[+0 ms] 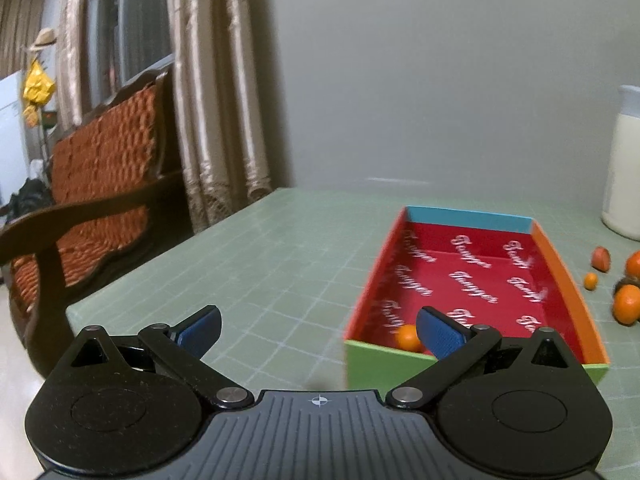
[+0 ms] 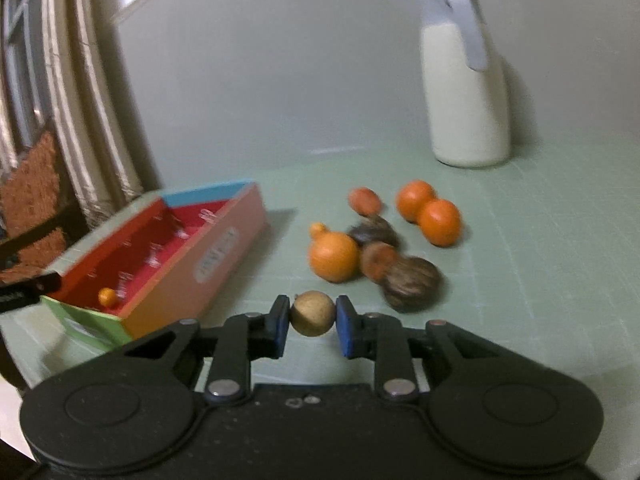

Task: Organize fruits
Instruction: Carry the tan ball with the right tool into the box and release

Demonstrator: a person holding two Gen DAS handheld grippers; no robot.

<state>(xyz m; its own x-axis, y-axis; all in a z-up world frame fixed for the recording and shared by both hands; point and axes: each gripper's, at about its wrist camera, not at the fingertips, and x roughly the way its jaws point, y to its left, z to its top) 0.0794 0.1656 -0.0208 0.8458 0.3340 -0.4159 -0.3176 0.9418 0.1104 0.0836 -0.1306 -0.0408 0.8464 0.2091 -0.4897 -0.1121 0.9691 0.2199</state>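
A small round tan fruit (image 2: 312, 313) sits between the blue pads of my right gripper (image 2: 312, 322), which is shut on it just above the green mat. Beyond it lies a pile of fruit: a big orange (image 2: 333, 257), two more oranges (image 2: 439, 222), brown nut-like fruits (image 2: 412, 283) and small reddish ones (image 2: 363, 200). The colourful open box (image 1: 472, 280) with a red printed inside holds one small orange (image 1: 408, 337) at its near corner. My left gripper (image 1: 318, 330) hangs open at the box's near left corner, with nothing in it. The box (image 2: 168, 252) lies left of the pile.
A tall cream jug (image 2: 466, 80) with a grey lid stands at the back right by the wall. The green grid mat (image 1: 240, 272) ends at the table's left edge. Beyond that edge are a wooden bench with an orange cushion (image 1: 100, 168) and curtains (image 1: 216, 100).
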